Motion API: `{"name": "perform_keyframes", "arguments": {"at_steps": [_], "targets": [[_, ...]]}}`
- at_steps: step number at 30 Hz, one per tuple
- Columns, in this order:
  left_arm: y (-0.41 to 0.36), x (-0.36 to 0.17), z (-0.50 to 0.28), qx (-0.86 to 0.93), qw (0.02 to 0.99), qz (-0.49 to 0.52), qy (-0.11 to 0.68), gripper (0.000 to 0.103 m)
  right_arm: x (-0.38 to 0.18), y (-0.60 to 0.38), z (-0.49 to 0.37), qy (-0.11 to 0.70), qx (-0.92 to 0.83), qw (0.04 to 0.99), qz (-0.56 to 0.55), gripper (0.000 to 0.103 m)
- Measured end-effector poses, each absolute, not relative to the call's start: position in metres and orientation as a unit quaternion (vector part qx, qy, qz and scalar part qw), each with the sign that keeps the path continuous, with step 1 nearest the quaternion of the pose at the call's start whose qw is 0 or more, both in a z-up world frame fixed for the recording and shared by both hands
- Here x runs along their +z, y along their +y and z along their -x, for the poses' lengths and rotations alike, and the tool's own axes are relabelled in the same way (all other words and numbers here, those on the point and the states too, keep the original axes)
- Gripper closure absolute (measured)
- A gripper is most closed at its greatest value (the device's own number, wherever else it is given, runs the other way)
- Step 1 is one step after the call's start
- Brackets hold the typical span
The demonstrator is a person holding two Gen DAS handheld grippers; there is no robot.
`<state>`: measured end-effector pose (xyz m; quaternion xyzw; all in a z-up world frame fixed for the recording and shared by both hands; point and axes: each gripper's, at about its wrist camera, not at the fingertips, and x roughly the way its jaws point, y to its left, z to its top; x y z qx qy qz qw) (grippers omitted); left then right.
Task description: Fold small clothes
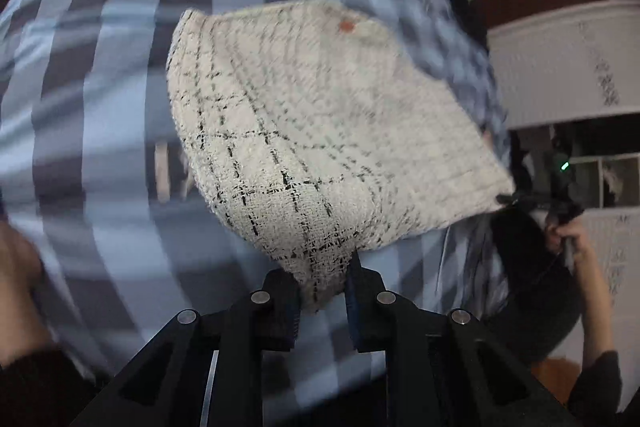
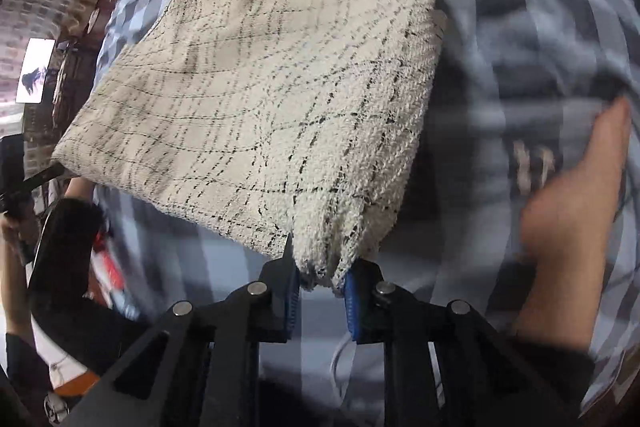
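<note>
Blurred checked shirt (image 1: 100,75) behind garment (image 1: 320,131)

Your left gripper (image 1: 322,285) and right gripper (image 2: 322,281) are matte black linkages with round silver pivot pins and ribbed blue pads (image 2: 351,301) inside the fingers. You wear a blue-and-grey checked shirt (image 1: 100,39), with bare skin at the hand (image 2: 568,227).

The cloth (image 1: 320,131) spans both grippers and fills the middle — behind it the checked shirt (image 1: 100,67) blocks the way close by. A hand (image 2: 568,227) stands right of the right gripper (image 2: 322,279); open room shows only far right of the left gripper (image 1: 324,287).
</note>
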<state>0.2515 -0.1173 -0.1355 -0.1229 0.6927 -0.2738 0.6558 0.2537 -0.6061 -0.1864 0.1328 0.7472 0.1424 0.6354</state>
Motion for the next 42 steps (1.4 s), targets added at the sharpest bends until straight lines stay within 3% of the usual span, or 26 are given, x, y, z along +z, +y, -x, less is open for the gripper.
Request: {"name": "perform_keyframes", "arguments": {"at_steps": [7,16,21,28,37,40,41,42], "targets": [[-0.099,-0.161,-0.201,-0.258,0.596,0.128,0.749,0.086,-0.184,-0.605,-0.230,0.778,0.171,0.589,-0.136,0.088],[-0.101,-0.155,-0.311,-0.204,0.657,0.202,0.697,0.086,-0.158,-0.634,-0.335,0.680,0.141,0.670,-0.264,0.090],[-0.095,-0.172,-0.386,-0.147,0.695,0.231,0.664,0.086,-0.197,-0.649,-0.401,0.649,0.098,0.694,-0.296,0.091],[-0.106,-0.237,-0.453,-0.104,0.704,0.229,0.664,0.086,-0.266,-0.615,-0.474,0.677,0.048,0.695,-0.237,0.093],[-0.064,-0.264,-0.472,-0.081,0.697,0.282,0.654,0.086,-0.287,-0.644,-0.472,0.693,0.048,0.672,-0.255,0.092],[-0.052,-0.239,-0.470,-0.080,0.718,0.266,0.638,0.086,-0.264,-0.668,-0.471,0.675,0.027,0.671,-0.305,0.080],[-0.051,-0.229,-0.468,-0.078,0.726,0.247,0.637,0.085,-0.251,-0.680,-0.471,0.661,0.008,0.683,-0.310,0.064],[-0.050,-0.217,-0.464,-0.077,0.733,0.222,0.638,0.085,-0.237,-0.690,-0.471,0.649,-0.010,0.695,-0.311,0.038]]}}
